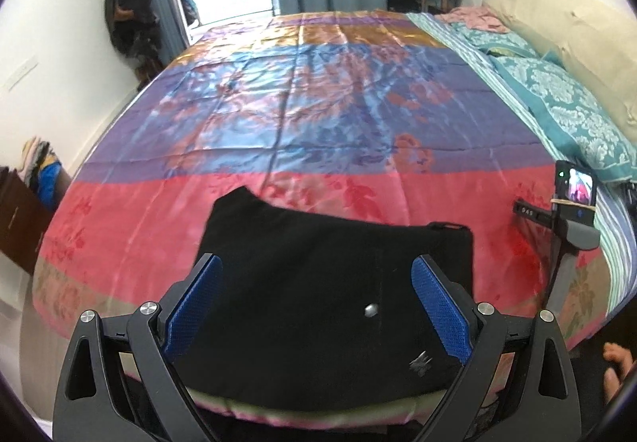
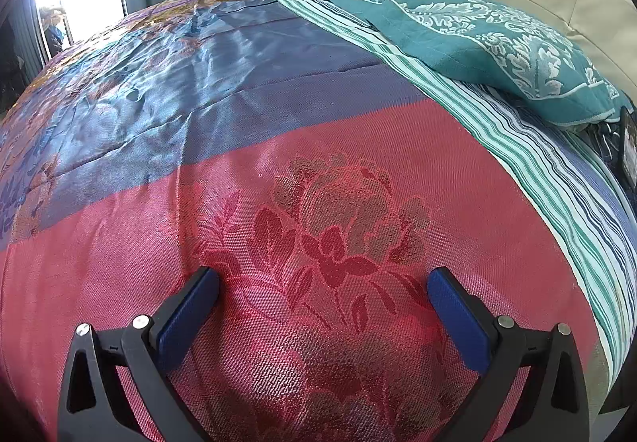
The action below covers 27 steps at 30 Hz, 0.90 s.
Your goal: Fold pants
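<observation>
L fingers (image 1: 195,306): blue pads spread wide, nothing pinched, hovering just above the black pants (image 1: 318,302). R fingers (image 2: 187,314): also spread, empty, over bare red floral cover, no cloth between them.

Left gripper (image 1: 318,306) sits over the near part of the pants; right gripper (image 2: 322,314) shows in the left view only as its back end w/ a small screen, off near the bed's right edge, clear of the garment.

Pants: compact dark bundle at the near edge of the bed (image 1: 318,103), roughly centre, metal button (image 1: 371,309) and small logo facing up. Looks already folded or close to it; can't tell how many layers.

Judgement: if another fold is due, pinch all layers at a near corner w/ L, bring R across to the matching corner, lift together, lay over evenly, edges flush. The cover looks slick, so cloth may slide; drag slowly. Pillow (image 2: 497,44) and striped sheet far right, well apart.
</observation>
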Tool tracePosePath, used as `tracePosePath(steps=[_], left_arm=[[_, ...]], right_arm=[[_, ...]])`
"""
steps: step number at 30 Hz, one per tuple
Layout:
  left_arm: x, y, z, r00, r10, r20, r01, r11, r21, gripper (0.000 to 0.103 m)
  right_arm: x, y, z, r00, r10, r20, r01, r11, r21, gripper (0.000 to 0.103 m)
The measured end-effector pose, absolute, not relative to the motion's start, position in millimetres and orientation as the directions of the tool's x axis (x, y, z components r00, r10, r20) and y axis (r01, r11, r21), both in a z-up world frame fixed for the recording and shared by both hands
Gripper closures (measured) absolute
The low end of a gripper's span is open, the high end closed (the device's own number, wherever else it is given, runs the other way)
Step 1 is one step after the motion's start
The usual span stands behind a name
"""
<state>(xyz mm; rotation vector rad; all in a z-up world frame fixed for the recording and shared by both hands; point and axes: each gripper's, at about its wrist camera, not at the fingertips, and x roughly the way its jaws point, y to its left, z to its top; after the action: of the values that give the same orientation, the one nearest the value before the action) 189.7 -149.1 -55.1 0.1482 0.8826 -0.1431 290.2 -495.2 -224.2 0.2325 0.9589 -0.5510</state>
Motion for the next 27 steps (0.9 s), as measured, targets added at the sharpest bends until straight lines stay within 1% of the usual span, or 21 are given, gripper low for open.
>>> tracePosePath(steps=[7,14,19,21,24,27], left_arm=[[177.7,-108.2,-50.5,0.637,-0.060,-0.768,0.139,0.990,0.038,0.006],[172.0,-80.0,-56.0,0.613,-0.086,-0.785,0.107,0.994,-0.025,0.006],[162.1,-56.4,-44.6,0.643,-0.107,-0.759,0.089,0.994,-0.065,0.006],[155.9,-42.5,-42.3,0.663,-0.098,-0.742,0.072,0.995,-0.067,0.006],[151.3,-23.4,-49.3,0.665,-0.084,-0.742,0.042,0.996,-0.075,0.006],[151.8,-8.6,-61.9,0.637,-0.091,-0.765,0.011,0.994,-0.109,0.006]], right_arm=[[290.1,-495.3,-224.1,0.451,-0.341,-0.825,0.541,0.839,-0.051,0.000],[289.9,-495.6,-224.0,0.451,-0.341,-0.825,0.541,0.839,-0.051,0.000],[289.8,-495.8,-223.9,0.451,-0.341,-0.825,0.541,0.840,-0.051,0.000],[290.0,-495.5,-224.1,0.451,-0.341,-0.825,0.541,0.840,-0.051,0.000],[290.0,-495.5,-224.1,0.451,-0.341,-0.825,0.541,0.840,-0.051,0.000],[290.0,-495.5,-224.1,0.451,-0.341,-0.825,0.541,0.840,-0.051,0.000]])
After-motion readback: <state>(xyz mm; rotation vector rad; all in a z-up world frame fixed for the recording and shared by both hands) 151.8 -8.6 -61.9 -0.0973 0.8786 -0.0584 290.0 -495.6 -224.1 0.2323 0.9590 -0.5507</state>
